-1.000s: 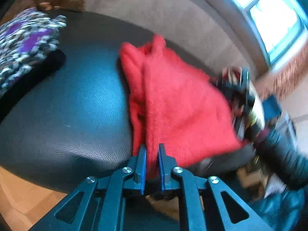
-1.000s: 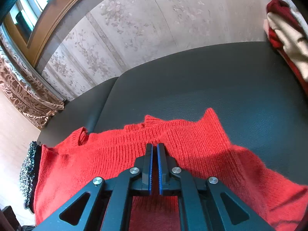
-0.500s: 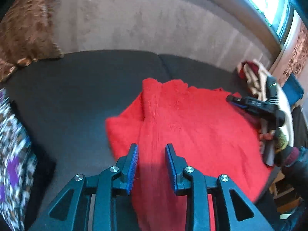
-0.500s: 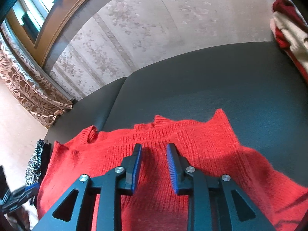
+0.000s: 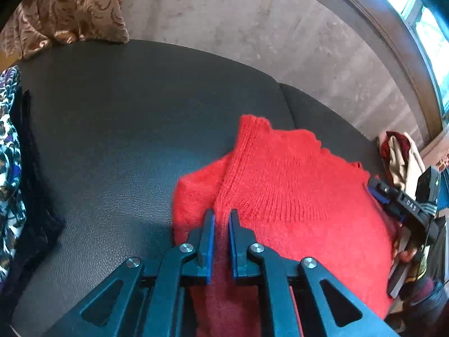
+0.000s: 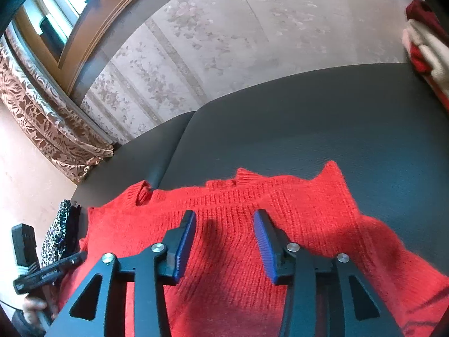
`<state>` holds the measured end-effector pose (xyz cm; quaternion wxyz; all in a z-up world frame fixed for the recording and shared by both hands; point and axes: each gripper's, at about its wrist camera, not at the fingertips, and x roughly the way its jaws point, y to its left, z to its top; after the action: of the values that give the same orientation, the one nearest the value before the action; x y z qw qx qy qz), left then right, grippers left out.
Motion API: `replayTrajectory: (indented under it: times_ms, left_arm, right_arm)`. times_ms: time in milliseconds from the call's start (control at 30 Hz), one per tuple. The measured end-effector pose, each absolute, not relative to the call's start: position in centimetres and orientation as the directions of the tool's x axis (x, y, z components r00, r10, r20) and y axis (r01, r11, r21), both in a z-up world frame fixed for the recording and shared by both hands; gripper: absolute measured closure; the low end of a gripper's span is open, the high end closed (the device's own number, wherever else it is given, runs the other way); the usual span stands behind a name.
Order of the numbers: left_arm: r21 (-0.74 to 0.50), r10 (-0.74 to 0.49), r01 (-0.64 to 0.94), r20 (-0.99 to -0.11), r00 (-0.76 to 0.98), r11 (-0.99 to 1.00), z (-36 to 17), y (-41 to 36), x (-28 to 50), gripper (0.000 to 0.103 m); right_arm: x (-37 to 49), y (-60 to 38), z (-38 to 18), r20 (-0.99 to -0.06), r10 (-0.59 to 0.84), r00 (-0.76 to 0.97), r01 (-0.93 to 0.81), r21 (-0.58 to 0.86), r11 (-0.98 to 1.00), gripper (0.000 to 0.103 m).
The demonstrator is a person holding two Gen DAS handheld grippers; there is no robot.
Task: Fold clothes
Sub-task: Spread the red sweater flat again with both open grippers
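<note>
A red knitted sweater (image 5: 294, 196) lies spread on the black leather sofa seat (image 5: 140, 126), collar toward the backrest. My left gripper (image 5: 221, 216) is at its left side. Its jaws are closing and pinch a raised fold of the knit between the blue pads. In the right wrist view the sweater (image 6: 308, 210) fills the foreground. My right gripper (image 6: 225, 216) hovers over its middle. Those jaws are opening, with only flat fabric beneath and nothing pressed between them. Each gripper also shows in the other's view: the right gripper (image 5: 393, 202) and the left gripper (image 6: 50, 272).
A leopard and purple patterned pile of clothes (image 5: 8, 168) lies at the seat's left end under a brown cushion (image 5: 70, 5). A dark red and cream garment heap (image 6: 423, 50) sits at the right end. Bare seat (image 6: 308, 118) stretches behind the sweater to the backrest.
The left gripper let go of the sweater's edge, swung round to face the backrest and closed on a fold at its left side. The right gripper opened off the knit and stayed put.
</note>
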<state>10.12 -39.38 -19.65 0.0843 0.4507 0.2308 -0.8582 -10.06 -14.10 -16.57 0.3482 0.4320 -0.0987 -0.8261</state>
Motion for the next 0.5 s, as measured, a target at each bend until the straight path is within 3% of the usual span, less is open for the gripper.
replayTrajectory:
  times_ms: [100,233,433,500]
  left_arm:
    - [-0.326,0.031,0.381,-0.793,-0.608,-0.865,-18.1,-39.3,10.8,0.085]
    - [-0.274,-0.071,0.398,-0.742,-0.667,-0.876,-15.2,-38.0,11.7,0.085]
    - [-0.216,-0.064,0.326,-0.74,-0.67,-0.921,-15.5,-33.9,11.1,0.085]
    - [-0.193,-0.059,0.294,-0.738,-0.672,-0.936,-15.8,-32.8,11.0,0.085]
  right_arm:
    - [-10.0,-14.1,-16.5,-0.643,-0.663,-0.383,0.492,0.466,-0.736,0.057]
    - [-10.0,-14.1,-16.4,-0.644,-0.662,-0.382,0.492,0.465,-0.736,0.057]
    - [-9.1,-13.3,-14.5,-0.671,-0.644,-0.367,0.496,0.445,-0.746,0.052]
    - [-7.0,-12.0,-12.6,-0.621,-0.691,-0.37,0.567,0.438,-0.698,0.047]
